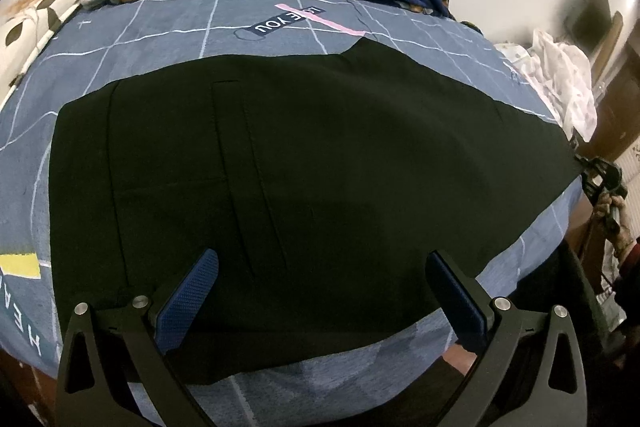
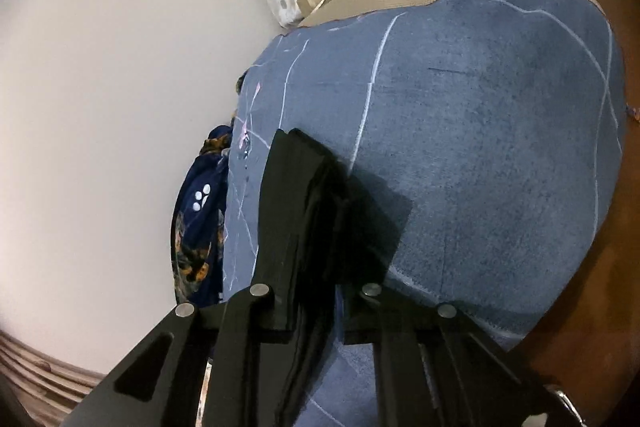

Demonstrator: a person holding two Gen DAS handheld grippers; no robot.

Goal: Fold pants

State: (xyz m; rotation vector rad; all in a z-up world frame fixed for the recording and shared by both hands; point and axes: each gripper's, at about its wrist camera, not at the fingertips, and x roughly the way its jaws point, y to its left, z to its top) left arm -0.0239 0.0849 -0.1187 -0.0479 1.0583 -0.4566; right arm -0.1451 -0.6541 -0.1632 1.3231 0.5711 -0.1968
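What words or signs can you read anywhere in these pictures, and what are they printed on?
"LOVE YOU": white letters, seen upside down on a dark label printed on the blue bedsheet, partly crossed by a pink stripe.
"HEA...": white letters at the sheet's left edge, cut off by the frame, so the rest is unreadable.
Black pants: no readable label.
Right wrist view: no readable text.

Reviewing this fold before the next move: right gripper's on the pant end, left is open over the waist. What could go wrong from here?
1. The right gripper pinches stacked layers of the black pants; a layer may slip out when lifted.
2. The left gripper is open, pinning nothing, so the pants may drag across the blue sheet.
3. The pant end lies at the bed edge and could slide off.
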